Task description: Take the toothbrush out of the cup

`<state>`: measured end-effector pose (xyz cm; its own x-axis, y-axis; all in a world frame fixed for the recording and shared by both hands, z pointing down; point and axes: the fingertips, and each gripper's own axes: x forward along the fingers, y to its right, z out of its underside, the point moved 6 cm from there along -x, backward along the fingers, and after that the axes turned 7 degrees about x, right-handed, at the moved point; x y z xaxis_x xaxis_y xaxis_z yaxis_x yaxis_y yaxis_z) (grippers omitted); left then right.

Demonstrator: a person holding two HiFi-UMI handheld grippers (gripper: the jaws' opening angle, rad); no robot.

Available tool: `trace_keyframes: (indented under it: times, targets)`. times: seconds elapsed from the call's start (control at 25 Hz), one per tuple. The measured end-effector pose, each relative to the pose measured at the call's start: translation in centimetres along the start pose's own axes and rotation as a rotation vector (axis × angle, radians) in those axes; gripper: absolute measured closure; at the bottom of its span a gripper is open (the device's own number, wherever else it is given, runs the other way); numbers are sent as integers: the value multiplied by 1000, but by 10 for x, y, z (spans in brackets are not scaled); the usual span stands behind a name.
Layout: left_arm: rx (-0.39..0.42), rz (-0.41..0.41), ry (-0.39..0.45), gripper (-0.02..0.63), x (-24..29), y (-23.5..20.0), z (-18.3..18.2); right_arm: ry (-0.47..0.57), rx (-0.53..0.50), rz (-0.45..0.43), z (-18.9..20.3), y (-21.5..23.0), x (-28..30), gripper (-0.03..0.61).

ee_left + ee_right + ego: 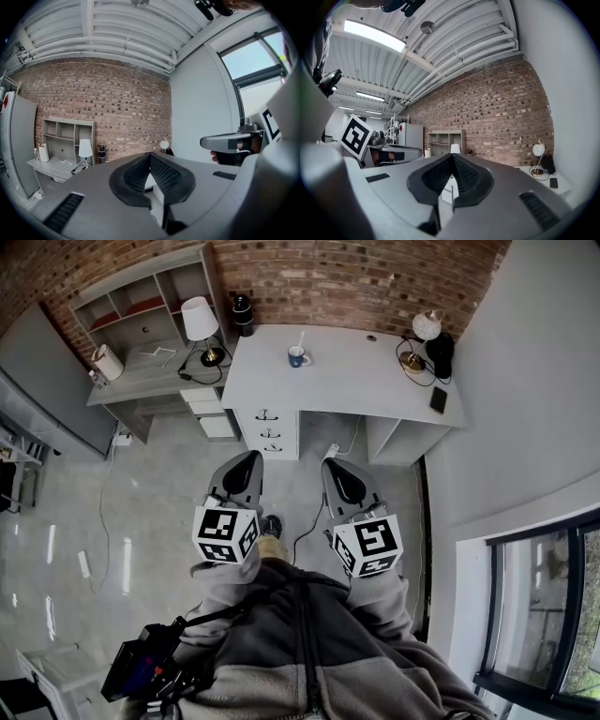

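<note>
In the head view a blue cup [297, 356] stands near the middle of the white desk [356, 381], with a white toothbrush [301, 340] sticking up out of it. Both grippers are held far short of the desk, above the floor by the person's knees. My left gripper [251, 458] is shut with nothing in it, its dark pads meeting in the left gripper view [150, 157]. My right gripper [333, 466] is also shut and empty [452, 158]. Neither gripper view shows the cup; the jaws hide the desk.
A drawer unit [269, 430] sits under the desk. On the desk are a globe lamp [425, 326], a black bottle [243, 313] and a phone [438, 399]. A lower side table [141, 381] carries a white-shade lamp [200, 321] and shelves. Cables cross the floor [309, 521].
</note>
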<state>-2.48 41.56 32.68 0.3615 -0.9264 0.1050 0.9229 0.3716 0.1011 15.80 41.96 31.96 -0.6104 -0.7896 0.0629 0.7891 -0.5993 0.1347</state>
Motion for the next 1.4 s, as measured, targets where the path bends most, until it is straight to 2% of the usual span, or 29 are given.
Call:
trace_keyframes:
  times: [0.24,0.84,1.12,1.4]
  targets:
    - [-7,-2,2,610,31,-21,5,-13,-21,15,3,15,27,577]
    - [-6,64,20,609,166,-89,4,-24,-51,77,-7,86,143,577]
    - [-20,97,-21,609,235,-130,3,-70,-27,111,-16,125,211,576]
    - [-84,114,-98,611,294,-175,34,-129,-6,146,-5,153,281,577]
